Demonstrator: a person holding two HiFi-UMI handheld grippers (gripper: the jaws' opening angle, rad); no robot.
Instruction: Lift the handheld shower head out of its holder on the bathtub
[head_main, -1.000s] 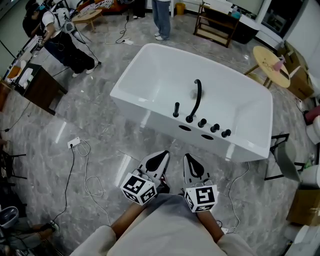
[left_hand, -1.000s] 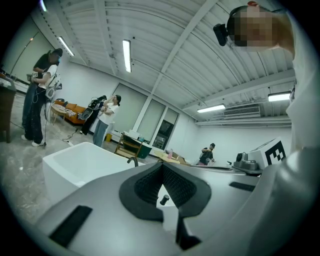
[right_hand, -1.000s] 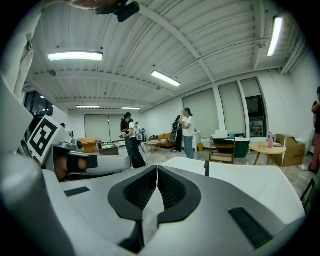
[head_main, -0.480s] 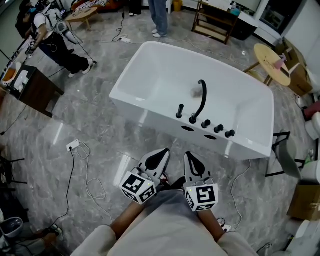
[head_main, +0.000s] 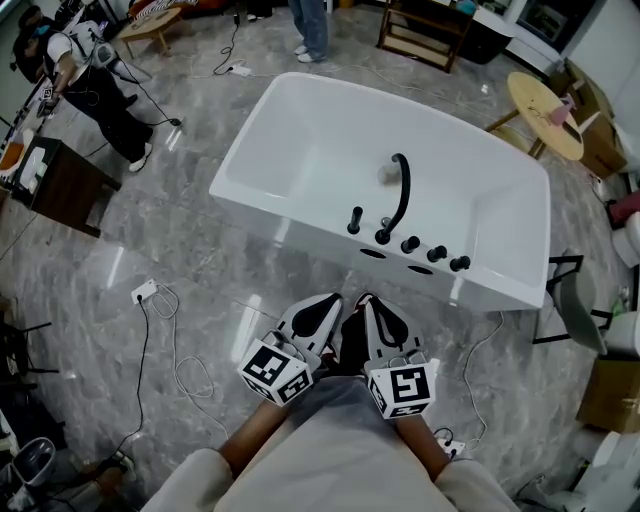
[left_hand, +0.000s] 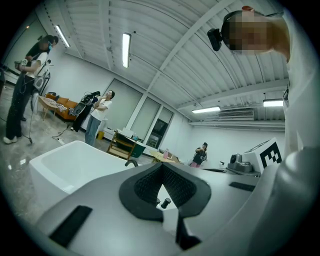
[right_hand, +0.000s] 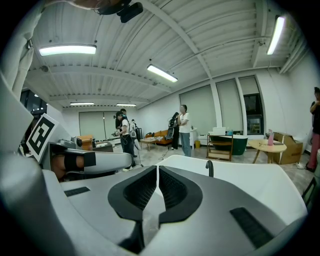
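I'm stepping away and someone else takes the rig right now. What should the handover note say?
Left tool: shut, empty, held low in front of the body.
Right tool: shut, empty, close beside it.
Bathtub: on the floor ahead. The handheld shower head stands upright on its near rim, just left of the curved black spout.
Done: nothing; neither tool touches the tub.
Left: step up, open one tool, grip the shower head, lift it out.

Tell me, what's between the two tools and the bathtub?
Nothing but bare grey floor. The head view shows it between the left tool, the right tool and the bathtub.
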